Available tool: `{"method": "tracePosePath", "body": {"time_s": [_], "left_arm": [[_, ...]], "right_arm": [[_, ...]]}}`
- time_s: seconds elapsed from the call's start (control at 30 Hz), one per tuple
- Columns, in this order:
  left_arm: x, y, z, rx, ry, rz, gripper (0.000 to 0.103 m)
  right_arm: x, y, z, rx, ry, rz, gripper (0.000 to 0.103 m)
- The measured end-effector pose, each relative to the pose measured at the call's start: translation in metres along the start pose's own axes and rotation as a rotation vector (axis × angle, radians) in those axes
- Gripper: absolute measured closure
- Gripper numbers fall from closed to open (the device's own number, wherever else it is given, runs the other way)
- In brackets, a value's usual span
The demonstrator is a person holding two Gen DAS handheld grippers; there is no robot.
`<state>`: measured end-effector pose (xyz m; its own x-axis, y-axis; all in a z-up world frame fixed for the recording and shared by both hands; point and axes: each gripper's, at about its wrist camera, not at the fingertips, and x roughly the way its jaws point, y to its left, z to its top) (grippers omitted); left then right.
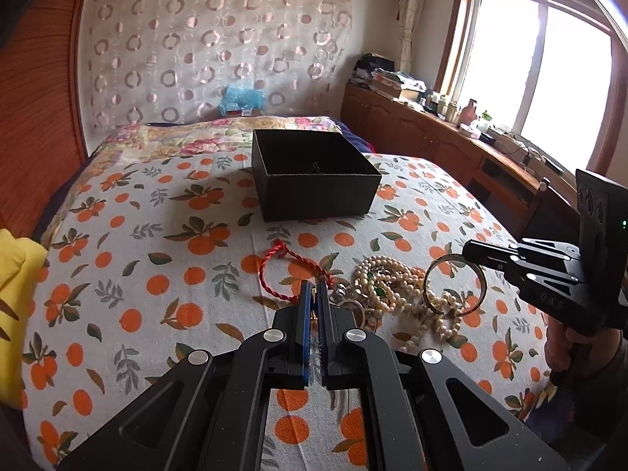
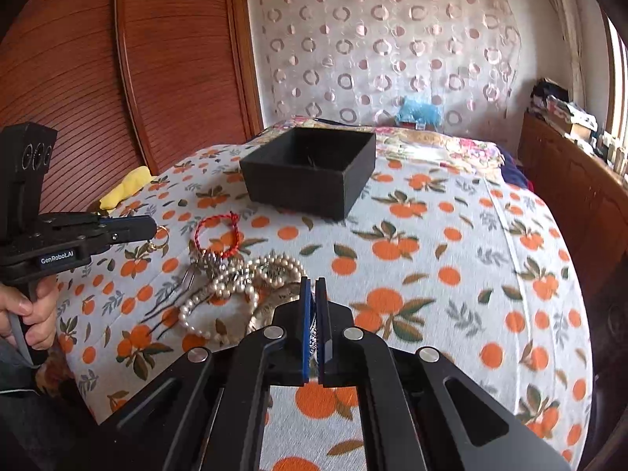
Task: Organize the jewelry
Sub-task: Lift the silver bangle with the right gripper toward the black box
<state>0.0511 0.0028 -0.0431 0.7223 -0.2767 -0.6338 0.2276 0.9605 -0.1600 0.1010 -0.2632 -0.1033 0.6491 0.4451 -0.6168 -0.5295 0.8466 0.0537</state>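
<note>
Evidently little was done: the black box point(image 1: 314, 174), at frame centre, held perhaps one small piece. The left gripper point(image 1: 314, 294) was clamped on a gold earring point(image 2: 157, 240), the right gripper point(image 2: 314, 294) on a bangle point(image 1: 455, 284); pearls point(image 1: 388, 286) and red cord point(image 1: 282, 274) remained below.

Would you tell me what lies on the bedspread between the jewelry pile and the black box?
Only the red cord bracelet, beside the pearl pile; beyond it the bedspread is bare up to the black box, in the left wrist view.

home bedroom: bed point(image 1: 157, 235), curtain point(image 1: 204, 39)
</note>
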Motion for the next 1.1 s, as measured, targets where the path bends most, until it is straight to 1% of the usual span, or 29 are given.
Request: {"method": "tracePosePath", "body": {"time_s": [0.13, 0.23, 0.33, 0.43, 0.63, 0.7, 0.77, 0.8, 0.83, 0.87, 1.0, 1.1], "left_arm": [[-0.002, 0.003, 0.003, -0.004, -0.011, 0.006, 0.101], [-0.004, 0.005, 0.003, -0.012, -0.019, 0.002, 0.101], [-0.005, 0.005, 0.000, -0.013, -0.019, -0.002, 0.101], [-0.003, 0.006, -0.002, -0.017, -0.015, -0.006, 0.101], [0.000, 0.003, -0.004, -0.012, -0.008, -0.010, 0.101], [0.001, 0.002, -0.004, -0.010, -0.006, -0.011, 0.101], [0.002, 0.001, -0.005, -0.008, -0.004, -0.012, 0.101], [0.001, 0.001, -0.005, -0.008, -0.004, -0.012, 0.101], [0.001, 0.001, -0.005, -0.008, -0.004, -0.012, 0.101], [0.001, 0.001, -0.005, -0.008, -0.004, -0.012, 0.101], [0.002, 0.000, -0.004, -0.003, -0.008, -0.008, 0.101], [0.003, 0.001, 0.001, 0.002, -0.015, -0.004, 0.101]], "right_arm": [[0.000, 0.003, 0.010, -0.027, -0.010, -0.015, 0.103], [0.005, 0.000, 0.009, -0.036, 0.019, -0.017, 0.103], [0.012, -0.004, 0.000, -0.038, 0.063, -0.019, 0.102], [0.014, -0.011, -0.008, -0.023, 0.080, -0.027, 0.102], [0.025, -0.017, -0.019, -0.005, 0.143, 0.008, 0.093], [0.028, -0.017, -0.019, -0.008, 0.157, 0.011, 0.093], [0.035, -0.015, -0.020, -0.017, 0.196, 0.012, 0.093], [0.037, -0.014, -0.020, -0.022, 0.202, 0.013, 0.093], [0.037, -0.013, -0.019, -0.029, 0.200, 0.011, 0.094], [0.038, -0.012, -0.019, -0.045, 0.202, 0.001, 0.097], [0.033, -0.011, -0.014, -0.053, 0.170, -0.004, 0.098], [0.026, -0.009, -0.003, -0.066, 0.125, -0.025, 0.098]]}}
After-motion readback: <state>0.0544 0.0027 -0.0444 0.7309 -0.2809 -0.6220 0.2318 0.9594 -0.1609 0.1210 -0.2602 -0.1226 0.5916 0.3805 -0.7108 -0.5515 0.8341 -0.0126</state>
